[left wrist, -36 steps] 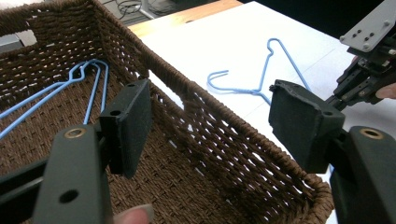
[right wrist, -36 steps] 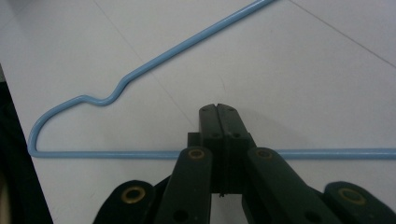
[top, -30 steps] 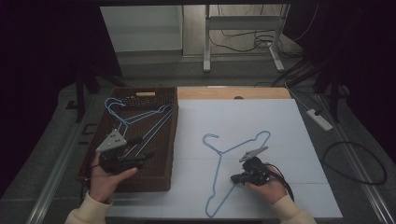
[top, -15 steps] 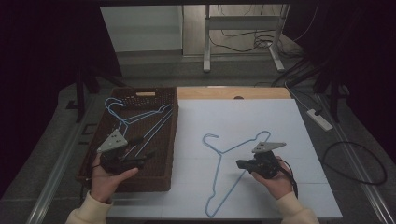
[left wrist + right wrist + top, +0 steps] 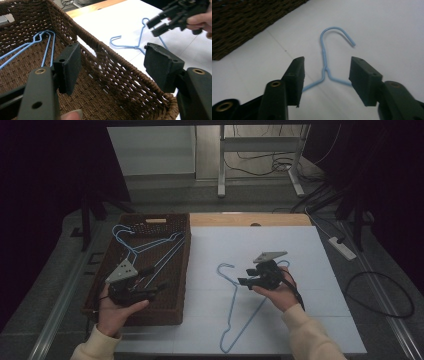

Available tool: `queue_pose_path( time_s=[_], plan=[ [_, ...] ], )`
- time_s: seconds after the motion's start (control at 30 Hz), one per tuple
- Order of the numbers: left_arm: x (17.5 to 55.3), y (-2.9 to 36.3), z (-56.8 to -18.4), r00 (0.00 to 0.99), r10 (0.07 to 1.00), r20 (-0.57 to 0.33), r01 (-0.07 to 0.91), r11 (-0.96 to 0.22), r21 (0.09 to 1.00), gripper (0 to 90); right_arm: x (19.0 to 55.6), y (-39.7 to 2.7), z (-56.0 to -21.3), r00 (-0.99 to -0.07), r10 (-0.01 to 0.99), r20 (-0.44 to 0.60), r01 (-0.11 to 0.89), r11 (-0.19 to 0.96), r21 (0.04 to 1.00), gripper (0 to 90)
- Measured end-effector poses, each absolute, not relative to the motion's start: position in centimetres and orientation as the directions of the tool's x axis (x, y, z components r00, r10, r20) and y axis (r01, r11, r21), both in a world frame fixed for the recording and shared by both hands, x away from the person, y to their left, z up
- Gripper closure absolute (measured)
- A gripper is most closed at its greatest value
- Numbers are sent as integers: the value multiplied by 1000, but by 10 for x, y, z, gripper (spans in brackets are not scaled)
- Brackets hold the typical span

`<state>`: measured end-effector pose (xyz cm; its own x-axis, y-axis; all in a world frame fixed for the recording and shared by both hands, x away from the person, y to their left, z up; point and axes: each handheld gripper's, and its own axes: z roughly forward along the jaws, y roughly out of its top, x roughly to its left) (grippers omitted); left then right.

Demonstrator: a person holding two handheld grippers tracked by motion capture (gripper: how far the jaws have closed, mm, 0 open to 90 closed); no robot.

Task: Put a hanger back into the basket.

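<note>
This looks like a lab or test room set up for recording, not a home. The counter [image 5: 300,227] is covered with plain white sheets, and a strip of bare wood shows at its far edge. Around it the room is dark, as if curtained off. Black cables [image 5: 380,292] loop over the grey floor to the right, beside a white power strip [image 5: 342,248]. Behind stands the metal frame of a white desk [image 5: 260,157], with more loose wires under it. A woven brown basket [image 5: 170,312] of wire hangers [image 5: 145,247] sits like a prop.
</note>
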<state>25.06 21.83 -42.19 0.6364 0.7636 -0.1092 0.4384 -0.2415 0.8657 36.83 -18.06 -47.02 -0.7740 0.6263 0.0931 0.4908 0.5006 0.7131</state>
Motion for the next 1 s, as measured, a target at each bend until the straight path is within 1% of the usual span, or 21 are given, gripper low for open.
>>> queue_pose_path(
  time_s=[0.07,0.3,0.47,0.67,0.87,1.0],
  plan=[
    [251,219,-422,637,763,-109,439,-243,865,310,377,-169,-472,-776,628,65,484,525,700,411],
    [251,220,-421,640,760,-110,438,-243,866,310,401,-135,-488,-794,606,47,491,595,636,401],
    [251,220,-421,641,759,-109,437,-246,865,309,412,-119,-499,-803,595,30,493,635,595,427],
    [251,219,-421,645,757,-104,433,-250,866,308,419,-111,-505,-806,592,23,495,651,576,460],
    [251,221,-421,642,759,-107,436,-246,866,309,427,-103,-507,-815,578,41,503,671,545,521],
    [251,222,-420,641,760,-107,432,-242,869,309,431,-96,-509,-824,566,30,498,697,516,563]
  ],
)
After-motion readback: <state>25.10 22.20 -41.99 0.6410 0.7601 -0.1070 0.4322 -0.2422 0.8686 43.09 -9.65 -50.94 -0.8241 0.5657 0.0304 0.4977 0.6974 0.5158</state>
